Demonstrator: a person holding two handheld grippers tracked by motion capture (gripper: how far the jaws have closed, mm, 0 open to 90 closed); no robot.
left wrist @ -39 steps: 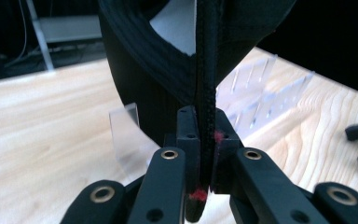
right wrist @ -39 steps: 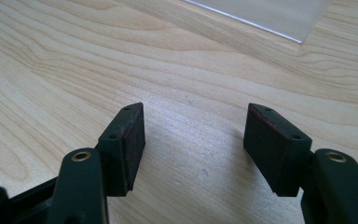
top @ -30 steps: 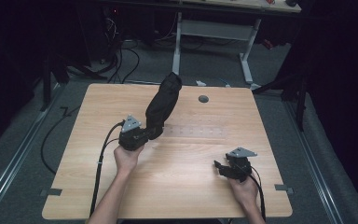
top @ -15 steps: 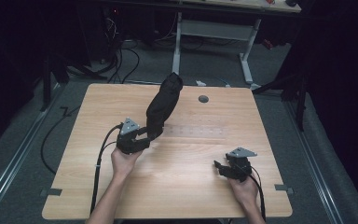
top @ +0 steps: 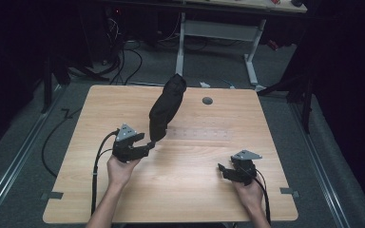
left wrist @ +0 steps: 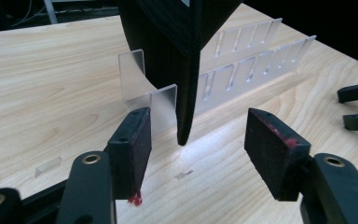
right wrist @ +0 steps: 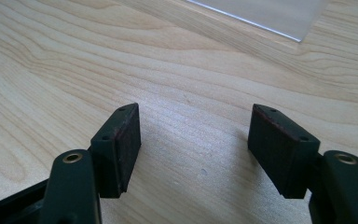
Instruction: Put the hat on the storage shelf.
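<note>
A pale wooden surface (top: 180, 190) stands on grey carpet floor (top: 24, 142) in a dark room. At 12 o'clock a white-legged desk (top: 218, 31) stands; black cables (top: 133, 57) trail at 11 o'clock.

Each hand carries a black two-fingered gripper: the left gripper (top: 145, 146) and the right gripper (top: 222, 169) both bear a grey three-cornered plate on top and trail a black cable toward the person. The forearms are bare, with no sleeves showing. Seen close, the fingers (left wrist: 131, 148) are flat black blocks faced with dark pads, worn reddish at the edges, with small holes along the sides and brass-coloured rivets at the pivots.
</note>
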